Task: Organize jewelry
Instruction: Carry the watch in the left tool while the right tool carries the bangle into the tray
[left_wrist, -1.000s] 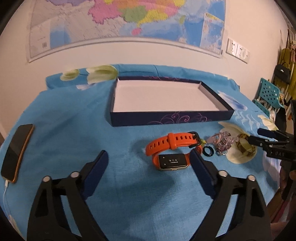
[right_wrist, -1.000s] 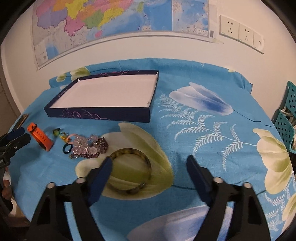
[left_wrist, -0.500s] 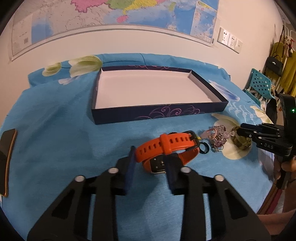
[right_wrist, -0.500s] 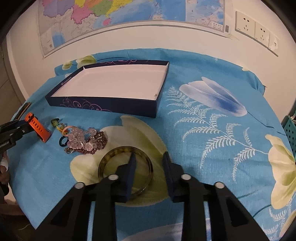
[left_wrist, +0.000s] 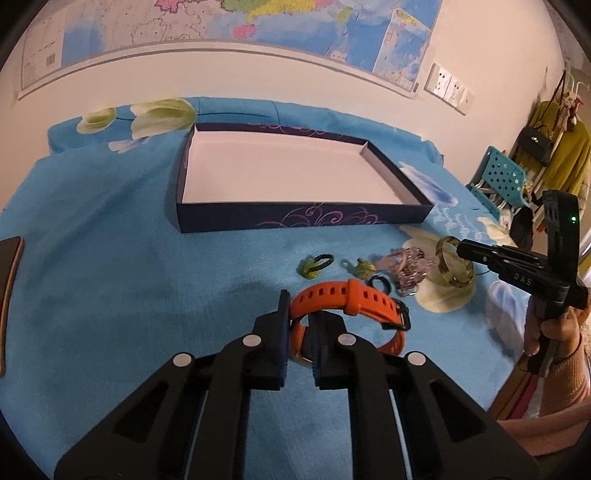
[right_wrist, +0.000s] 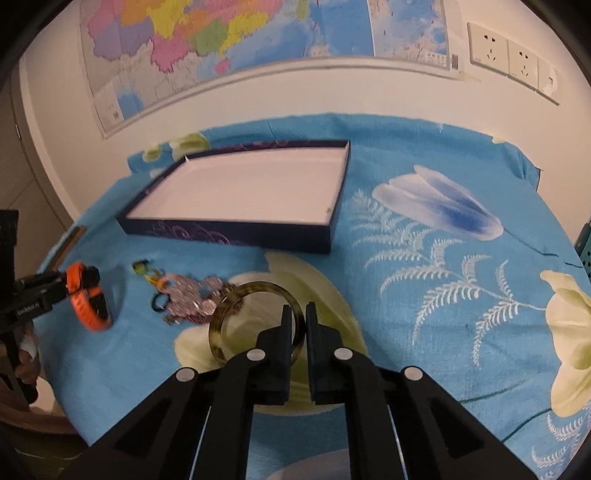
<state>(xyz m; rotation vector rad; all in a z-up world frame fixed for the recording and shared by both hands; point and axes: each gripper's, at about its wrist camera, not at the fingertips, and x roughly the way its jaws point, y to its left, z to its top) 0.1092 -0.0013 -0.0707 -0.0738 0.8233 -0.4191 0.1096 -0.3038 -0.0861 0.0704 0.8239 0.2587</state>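
My left gripper (left_wrist: 298, 321) is shut on an orange watch (left_wrist: 351, 299) and holds it above the blue cloth; it also shows in the right wrist view (right_wrist: 88, 299). My right gripper (right_wrist: 296, 325) is shut on a tortoiseshell bangle (right_wrist: 236, 314), lifted and tilted; it also shows in the left wrist view (left_wrist: 452, 266). A dark blue box (left_wrist: 295, 219) with a white inside stands empty behind. A beaded bracelet pile (right_wrist: 192, 299), a black ring (left_wrist: 380, 283), a green ring (left_wrist: 312, 267) and a small charm (left_wrist: 362, 267) lie on the cloth.
A phone (left_wrist: 9, 280) lies at the table's left edge. A teal chair (left_wrist: 502, 181) and hanging clothes stand off to the right. A wall with a map runs behind the table.
Both grippers have closed from open. The left one has lifted the orange watch off the cloth, uncovering a green ring. The right one has lifted the bangle and tilted it up.
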